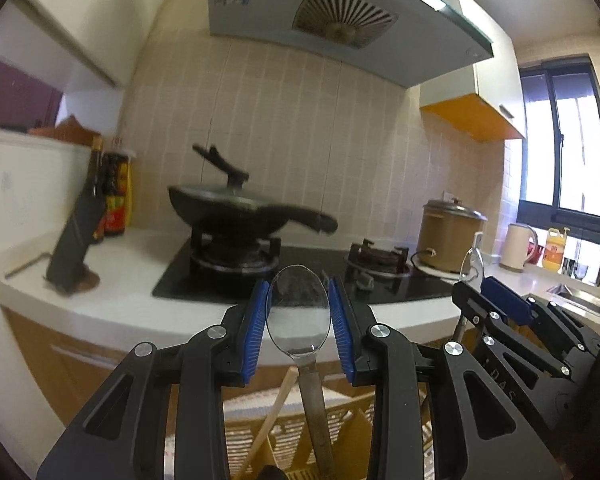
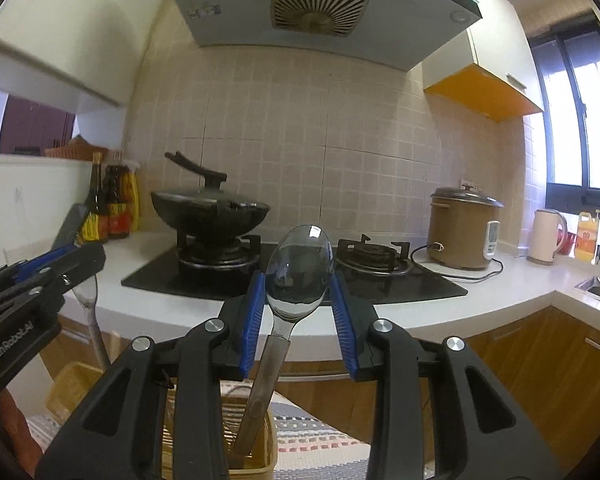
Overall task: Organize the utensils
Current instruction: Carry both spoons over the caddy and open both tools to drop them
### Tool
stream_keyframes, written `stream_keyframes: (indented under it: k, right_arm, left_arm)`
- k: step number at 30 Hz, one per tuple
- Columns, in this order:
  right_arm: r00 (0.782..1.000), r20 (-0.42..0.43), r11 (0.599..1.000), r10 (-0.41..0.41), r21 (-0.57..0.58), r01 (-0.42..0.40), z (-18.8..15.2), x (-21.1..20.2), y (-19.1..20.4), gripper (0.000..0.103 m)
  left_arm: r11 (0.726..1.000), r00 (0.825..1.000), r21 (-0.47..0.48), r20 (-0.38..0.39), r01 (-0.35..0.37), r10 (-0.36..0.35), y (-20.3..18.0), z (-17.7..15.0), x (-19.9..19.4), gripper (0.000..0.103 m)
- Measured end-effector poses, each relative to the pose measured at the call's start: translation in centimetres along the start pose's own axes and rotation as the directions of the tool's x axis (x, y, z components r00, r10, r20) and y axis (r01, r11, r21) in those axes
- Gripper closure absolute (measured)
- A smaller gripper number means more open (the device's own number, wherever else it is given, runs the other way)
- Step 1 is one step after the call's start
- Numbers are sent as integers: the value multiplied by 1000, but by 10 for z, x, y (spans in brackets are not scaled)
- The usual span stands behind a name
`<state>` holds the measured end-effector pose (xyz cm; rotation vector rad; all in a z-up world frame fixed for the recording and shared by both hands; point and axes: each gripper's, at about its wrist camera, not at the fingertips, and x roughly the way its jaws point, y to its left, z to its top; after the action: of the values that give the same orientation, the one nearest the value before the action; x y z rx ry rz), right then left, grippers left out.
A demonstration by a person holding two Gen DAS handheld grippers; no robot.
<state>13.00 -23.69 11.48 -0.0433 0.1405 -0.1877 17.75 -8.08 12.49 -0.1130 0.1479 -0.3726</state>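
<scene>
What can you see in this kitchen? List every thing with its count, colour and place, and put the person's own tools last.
Spoons: two, steel, one in the left gripper, one in the right.
Wok: one, black, lidded, on the left burner.
Hob: one, black, set in the white counter.
Rice cooker: one, brown, right of the hob.
Kettle: one, cream, by the window.
Sauce bottles: a few, dark and yellow, left of the wok.
Hood: one, pale grey, above the hob.
Baskets: yellow wicker, below the grippers; count unclear.
Left gripper: black, blue pads, holding a spoon.
Right gripper: black, blue pads, holding a spoon.
</scene>
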Motion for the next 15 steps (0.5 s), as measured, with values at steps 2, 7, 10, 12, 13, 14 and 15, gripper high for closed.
stream_keyframes:
  k: [2, 7, 10, 12, 13, 14, 15]
  right_arm:
    - [1000, -8, 1000, 0, -8, -1, -7, 4, 1, 73]
    - [1000, -29, 1000, 11, 2, -11, -17, 9, 2, 72]
    - [996, -68, 998, 60, 29, -58, -18, 10, 1, 72]
    - [993, -81, 995, 87, 56, -83, -17, 5, -4, 72]
    - [991, -89, 993, 99, 73, -93, -15, 1, -8, 71]
    - [990, -94, 991, 109, 93, -100, -13, -4, -12, 71]
    - [989, -93, 989, 115, 109, -104, -12, -8, -16, 70]
  left_arm:
    - [1000, 1000, 4, -13, 1, -1, 2, -8, 5, 74]
    - [1000, 1000, 7, -30, 6, -6, 5, -17, 10, 73]
    - [1000, 998, -3, -52, 18, -19, 9, -18, 9, 52]
    - [1000, 998, -21, -59, 19, -20, 14, -16, 2, 50]
    - [999, 998, -27, -62, 18, -19, 16, -13, -3, 50]
    - [999, 998, -35, -63, 14, -16, 19, -12, -8, 50]
    - [999, 998, -44, -61, 8, -11, 22, -11, -13, 51]
